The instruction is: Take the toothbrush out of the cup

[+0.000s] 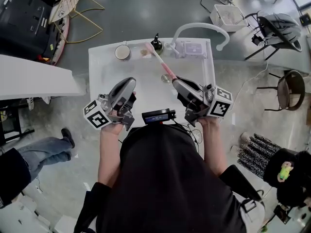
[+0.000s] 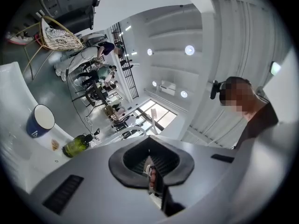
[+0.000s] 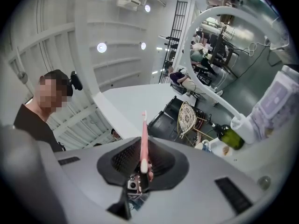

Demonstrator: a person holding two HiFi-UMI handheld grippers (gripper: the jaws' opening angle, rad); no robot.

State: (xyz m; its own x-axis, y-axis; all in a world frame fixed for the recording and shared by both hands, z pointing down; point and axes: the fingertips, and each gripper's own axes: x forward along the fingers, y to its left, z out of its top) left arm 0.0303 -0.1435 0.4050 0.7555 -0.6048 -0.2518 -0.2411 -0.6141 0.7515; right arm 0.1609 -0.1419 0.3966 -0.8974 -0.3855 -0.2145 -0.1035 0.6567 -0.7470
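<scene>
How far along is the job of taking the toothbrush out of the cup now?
Done: the pink toothbrush is out of the cup, which stands apart at the back of the table. In hand: the right gripper is shut on its handle; the left gripper is shut and empty. Left: perhaps only putting the toothbrush down.

I saw a green bottle (image 2: 77, 145) standing on the white table (image 1: 141, 81), lower left in the left gripper view. A wicker chair (image 2: 56, 36) sat upper left there.
</scene>
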